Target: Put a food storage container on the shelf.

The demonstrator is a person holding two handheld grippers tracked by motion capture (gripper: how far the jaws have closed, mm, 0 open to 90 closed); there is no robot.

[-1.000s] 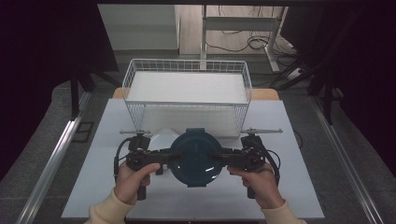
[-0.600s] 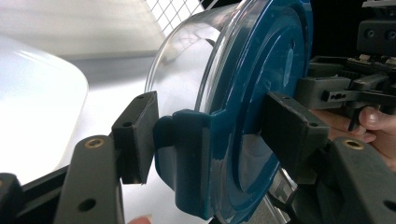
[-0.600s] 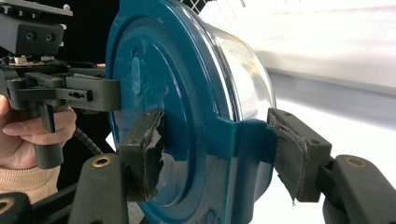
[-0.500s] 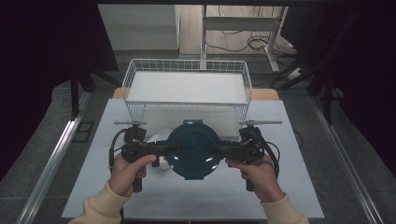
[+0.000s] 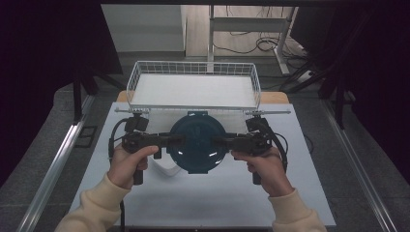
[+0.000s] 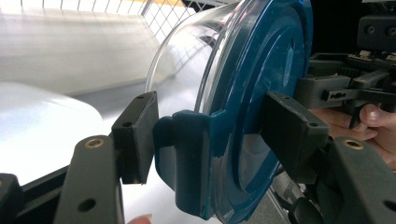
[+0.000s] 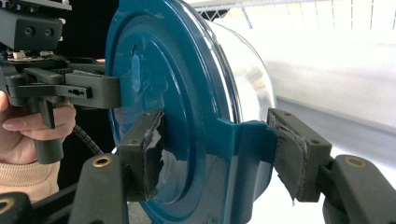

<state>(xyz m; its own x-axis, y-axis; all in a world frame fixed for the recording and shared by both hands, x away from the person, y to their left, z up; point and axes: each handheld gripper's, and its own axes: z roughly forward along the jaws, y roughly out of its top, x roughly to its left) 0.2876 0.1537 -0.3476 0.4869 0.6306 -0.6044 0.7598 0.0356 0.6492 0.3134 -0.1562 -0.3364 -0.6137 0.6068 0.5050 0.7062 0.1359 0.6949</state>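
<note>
White tabletop (image 5: pixel 203 198) below you, dark room all around, and the wire basket (image 5: pixel 193 77) sits at the far edge with its white floor bare. You've got the round container (image 5: pixel 196 143) hanging in the air between both hands, teal lid up, just short of the basket's near rim.

Left tongs (image 6: pixel 205 140) stand part-way closed and clamp the lid's latch tab on that side, one pad against the tab, the other flat on the lid face. Right tongs (image 7: pixel 215 154) mirror that: part-way closed, pads pressed on the opposite tab and lid. The right pads look frayed, with tape peeling, so I wouldn't trust that side's friction too far.

My read: this is the carry toward the basket, and the clear bowl under the lid hangs from those two latches alone. So keep both hands level with each other; any tilt lets the weight swing onto one tab. Don't spread the hands apart, or the pads slide off the tabs. Bring the bowl's bottom well clear of the basket's wire rim before going forward, then lower it flat onto the basket floor. Ease both grips off together only once it rests.
</note>
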